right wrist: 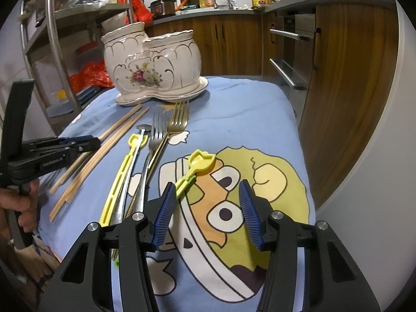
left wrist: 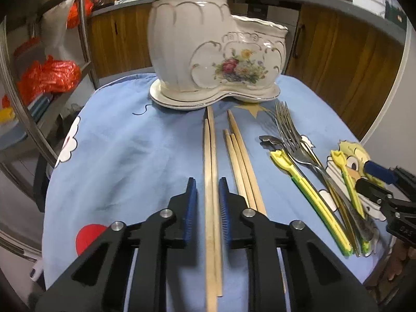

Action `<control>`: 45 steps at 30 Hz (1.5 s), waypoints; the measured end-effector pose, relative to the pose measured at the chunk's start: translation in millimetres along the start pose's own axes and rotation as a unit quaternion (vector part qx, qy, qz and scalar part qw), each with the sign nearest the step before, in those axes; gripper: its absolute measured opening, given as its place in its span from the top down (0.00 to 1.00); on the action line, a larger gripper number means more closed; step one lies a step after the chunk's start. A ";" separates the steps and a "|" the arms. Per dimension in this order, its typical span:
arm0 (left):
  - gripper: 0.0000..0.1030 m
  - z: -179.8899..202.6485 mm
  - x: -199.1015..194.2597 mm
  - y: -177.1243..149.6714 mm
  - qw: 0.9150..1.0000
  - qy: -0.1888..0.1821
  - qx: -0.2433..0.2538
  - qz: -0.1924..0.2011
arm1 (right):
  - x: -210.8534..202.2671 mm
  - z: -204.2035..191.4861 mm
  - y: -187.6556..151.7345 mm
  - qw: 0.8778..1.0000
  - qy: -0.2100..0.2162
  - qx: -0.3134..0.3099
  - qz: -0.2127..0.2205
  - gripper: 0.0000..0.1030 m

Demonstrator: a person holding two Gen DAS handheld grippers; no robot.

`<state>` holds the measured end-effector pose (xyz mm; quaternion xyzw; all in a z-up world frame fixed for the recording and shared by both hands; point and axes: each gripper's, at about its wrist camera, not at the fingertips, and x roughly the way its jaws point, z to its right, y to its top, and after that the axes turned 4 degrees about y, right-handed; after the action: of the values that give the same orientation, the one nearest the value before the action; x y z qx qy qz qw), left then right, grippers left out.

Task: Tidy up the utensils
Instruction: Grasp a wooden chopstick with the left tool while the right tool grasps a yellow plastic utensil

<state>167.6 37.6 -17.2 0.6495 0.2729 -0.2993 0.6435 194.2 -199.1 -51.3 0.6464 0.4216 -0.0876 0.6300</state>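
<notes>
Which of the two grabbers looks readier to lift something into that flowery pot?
Probably the left. The left gripper already straddles a pair of chopsticks, pads nearly touching them, aimed at the ceramic holder. The right gripper stands open, with only a yellow utensil touching one pad.

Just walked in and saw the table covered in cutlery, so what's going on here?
A person is sorting utensils with a two-finger tool in each hand. The left tool straddles a pair of wooden chopsticks lying on the blue cloth, its pads close beside them. The right tool is open over a yellow plastic utensil, with one pad beside its handle. The forks remain on the cloth, and no utensils show above the rim of the ceramic holder.
</notes>
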 end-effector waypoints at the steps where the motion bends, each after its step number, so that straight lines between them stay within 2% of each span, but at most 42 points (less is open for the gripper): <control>1: 0.87 -1.5 -0.1 -0.3 1.000 -0.001 -0.003 0.001 | 0.8 0.0 1.1 1.000 0.002 0.001 -0.001 0.50; 7: 0.88 -11.7 -1.7 -1.3 1.000 -0.003 -0.016 0.003 | 8.1 -4.4 6.3 1.000 0.013 0.001 -0.015 0.53; 9: 0.89 -12.3 -1.9 -2.0 1.000 0.001 -0.016 0.002 | 13.2 -7.1 8.3 0.999 0.021 -0.001 -0.026 0.57; 12: 0.89 -12.8 -4.1 -3.9 1.000 0.000 -0.012 0.002 | 16.7 -13.4 10.6 0.999 0.026 -0.016 -0.039 0.66; 14: 0.89 -11.5 -5.3 -4.3 1.000 -0.004 -0.013 0.000 | 18.0 -16.3 12.6 0.998 0.034 -0.023 -0.048 0.78; 19: 0.90 -16.0 -10.2 -6.7 0.999 -0.025 -0.020 -0.003 | 20.6 -15.0 18.7 0.996 0.036 -0.038 -0.066 0.83; 23: 0.90 -20.0 -13.8 -2.7 0.999 -0.025 -0.027 0.002 | 20.9 -5.0 23.7 0.995 0.039 -0.047 -0.084 0.88; 28: 0.90 -20.3 -11.9 1.3 0.999 -0.020 -0.026 -0.002 | 20.7 0.4 26.5 0.993 0.034 -0.054 -0.103 0.88; 37: 0.90 -17.0 6.4 13.0 0.999 0.003 0.018 -0.051 | 24.8 1.5 34.3 0.986 0.037 -0.064 -0.147 0.88; 41: 0.90 -14.3 13.1 25.7 0.994 0.007 0.056 -0.098 | 30.8 -2.8 42.6 0.979 0.032 -0.079 -0.186 0.88; 45: 0.90 -21.8 20.0 36.6 0.986 -0.008 0.063 -0.151 | 36.3 -6.0 49.3 0.970 0.025 -0.090 -0.223 0.88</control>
<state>209.0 57.8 -7.5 0.6381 0.3434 -0.4147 0.5504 246.8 -170.6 -37.1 0.4786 0.5768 -0.1714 0.6394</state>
